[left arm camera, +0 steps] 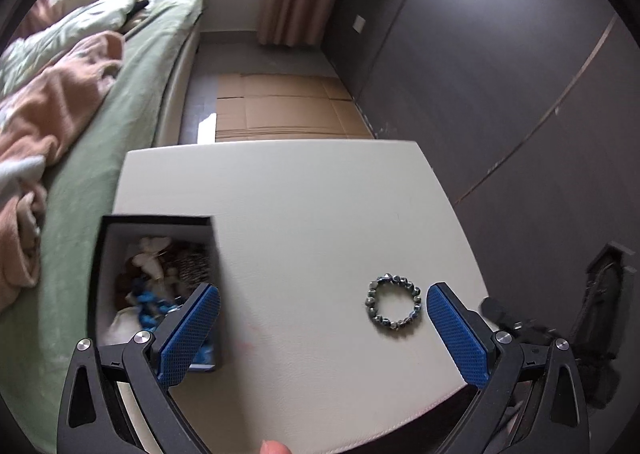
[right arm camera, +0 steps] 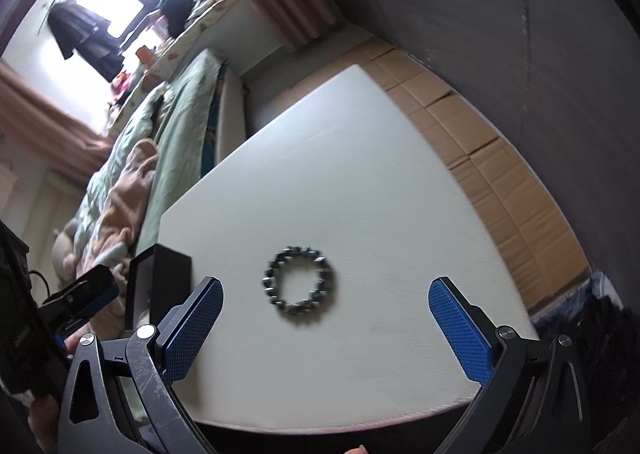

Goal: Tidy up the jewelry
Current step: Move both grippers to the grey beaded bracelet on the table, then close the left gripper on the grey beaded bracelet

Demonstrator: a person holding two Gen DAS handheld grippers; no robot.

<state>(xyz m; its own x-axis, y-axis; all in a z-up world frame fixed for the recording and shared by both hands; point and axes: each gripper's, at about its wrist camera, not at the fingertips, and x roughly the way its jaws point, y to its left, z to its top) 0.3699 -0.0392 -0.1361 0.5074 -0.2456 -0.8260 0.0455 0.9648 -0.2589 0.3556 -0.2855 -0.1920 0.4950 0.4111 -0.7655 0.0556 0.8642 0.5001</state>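
A dark beaded bracelet (left arm camera: pixel 394 302) lies flat on the white table (left arm camera: pixel 304 206); it also shows in the right wrist view (right arm camera: pixel 299 281). A black open box (left arm camera: pixel 156 286) with several jewelry pieces inside stands at the table's left; its outside shows in the right wrist view (right arm camera: pixel 160 282). My left gripper (left arm camera: pixel 323 308) is open and empty, above the table between box and bracelet. My right gripper (right arm camera: pixel 326 304) is open and empty, just short of the bracelet. The left gripper's blue pad shows at the left of the right wrist view (right arm camera: pixel 90 290).
A bed (left arm camera: pixel 100 134) with green sheet and pink blanket runs along the table's left. Flattened cardboard (left arm camera: pixel 288 106) covers the floor beyond the table. A dark wall (left arm camera: pixel 500 74) is on the right. A dark fuzzy object (left arm camera: pixel 600 334) sits off the table's right edge.
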